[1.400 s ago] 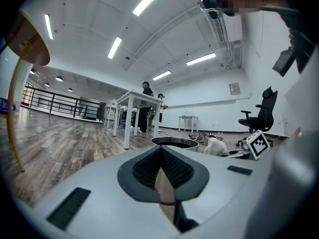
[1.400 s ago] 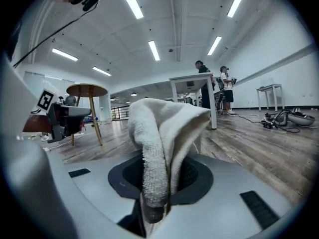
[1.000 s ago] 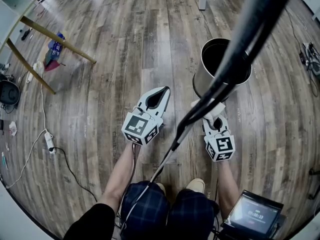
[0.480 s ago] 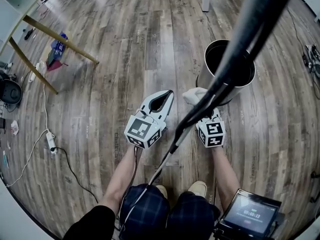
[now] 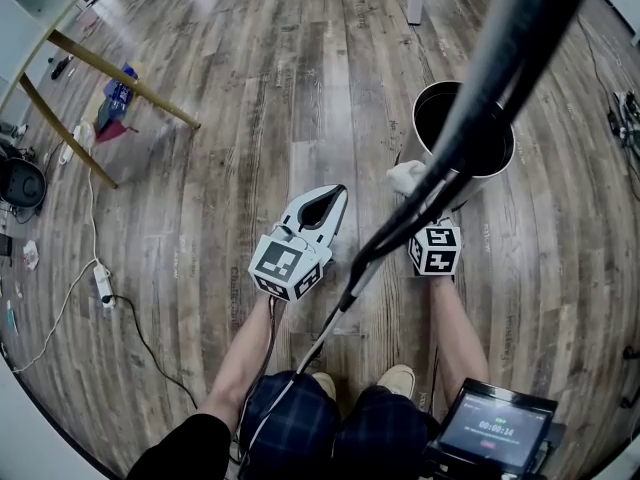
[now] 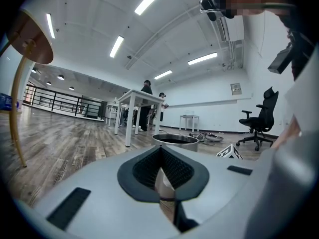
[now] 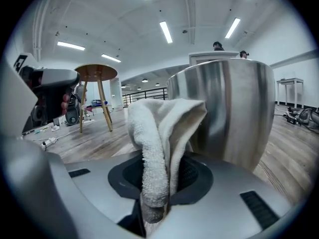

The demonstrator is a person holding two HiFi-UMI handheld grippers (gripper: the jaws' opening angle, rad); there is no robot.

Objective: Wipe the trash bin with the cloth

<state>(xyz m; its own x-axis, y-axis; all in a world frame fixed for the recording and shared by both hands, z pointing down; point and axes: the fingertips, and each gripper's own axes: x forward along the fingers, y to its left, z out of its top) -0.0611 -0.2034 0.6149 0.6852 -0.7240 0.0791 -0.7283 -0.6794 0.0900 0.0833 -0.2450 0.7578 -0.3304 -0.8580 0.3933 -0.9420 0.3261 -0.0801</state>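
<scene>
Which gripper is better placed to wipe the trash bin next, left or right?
Right, probably: the right gripper is shut on the cloth, close beside the trash bin. The left gripper is shut on nothing and sits farther from it.

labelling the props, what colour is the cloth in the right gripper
White, leaning off-white. The cloth shows best in the right gripper view.

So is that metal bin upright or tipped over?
Upright. The trash bin stands on the wooden floor with its open mouth facing up.
</scene>
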